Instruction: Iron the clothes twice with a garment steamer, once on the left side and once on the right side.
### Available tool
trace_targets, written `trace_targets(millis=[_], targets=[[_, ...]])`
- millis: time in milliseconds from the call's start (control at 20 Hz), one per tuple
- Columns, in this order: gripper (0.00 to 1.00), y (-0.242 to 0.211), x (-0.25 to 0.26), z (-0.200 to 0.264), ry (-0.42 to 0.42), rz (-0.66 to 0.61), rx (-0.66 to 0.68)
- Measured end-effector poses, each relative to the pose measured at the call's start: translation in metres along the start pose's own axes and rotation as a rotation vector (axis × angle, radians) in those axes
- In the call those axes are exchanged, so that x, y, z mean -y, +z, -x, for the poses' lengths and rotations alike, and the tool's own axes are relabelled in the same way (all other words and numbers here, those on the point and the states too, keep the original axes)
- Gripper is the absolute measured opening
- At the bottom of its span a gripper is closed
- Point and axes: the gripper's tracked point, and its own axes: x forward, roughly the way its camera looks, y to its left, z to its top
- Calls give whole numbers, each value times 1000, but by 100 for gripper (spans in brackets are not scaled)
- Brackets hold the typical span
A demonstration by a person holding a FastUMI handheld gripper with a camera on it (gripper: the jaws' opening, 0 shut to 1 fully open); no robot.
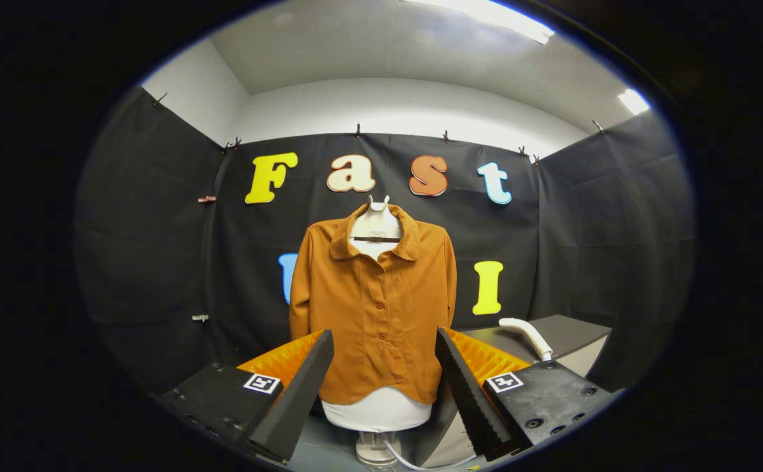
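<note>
A brown button-up shirt (376, 303) hangs on a white torso form (379, 412) straight ahead, well beyond my fingers. The white handle of the garment steamer (527, 335) lies on a grey table (568, 331), just beyond my right finger. My gripper (385, 337) stands open, its two dark fingers with orange ribbed sides spread wide to either side of the shirt's lower half. Nothing sits between them.
The torso form stands on a white pole base (375, 449) with a white cable (408, 462) trailing from it. The grey table's front corner (444, 432) comes close to the form on its right. Black cloth walls enclose the booth.
</note>
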Motion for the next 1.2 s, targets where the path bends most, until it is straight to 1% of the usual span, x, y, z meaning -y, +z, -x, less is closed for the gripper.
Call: trace_targets(millis=[400, 850, 1050, 1200], targets=[[98, -3, -6, -8, -13, 6, -1], [98, -11, -8, -19, -81, -19, -18], [98, -18, 10, -27, -124, -14, -34], [98, -21, 34, -38, -156, -23, -41]])
